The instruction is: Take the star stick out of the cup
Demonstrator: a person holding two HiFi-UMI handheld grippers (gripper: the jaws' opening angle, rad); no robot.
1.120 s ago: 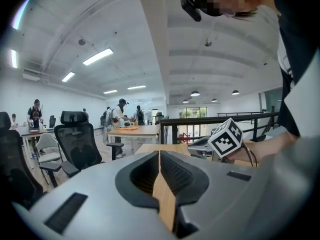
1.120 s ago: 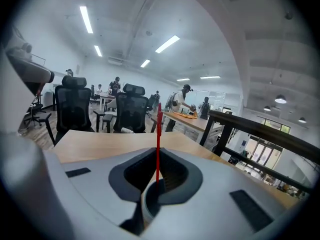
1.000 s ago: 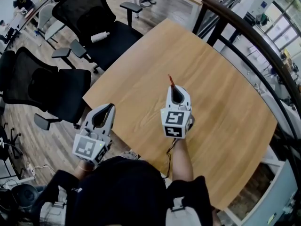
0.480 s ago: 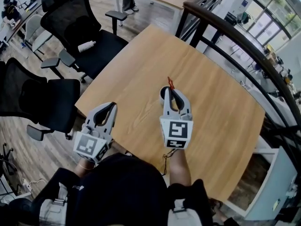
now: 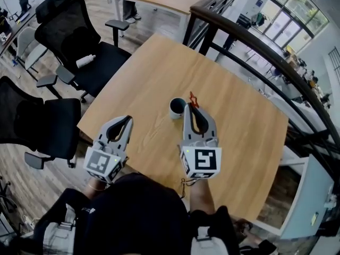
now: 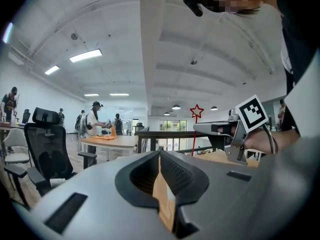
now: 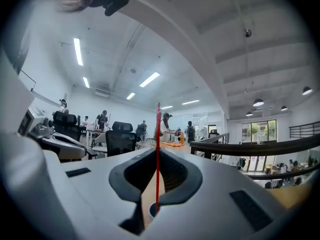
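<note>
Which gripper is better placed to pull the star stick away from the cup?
The right. The right gripper has its fingers shut on the star stick, right beside the cup. The left gripper is shut on nothing, back at the table's near edge, away from both.

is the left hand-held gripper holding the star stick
No, the left hand-held gripper has its jaws together on nothing, while the star stick stands off to the side in the right hand-held gripper.
</note>
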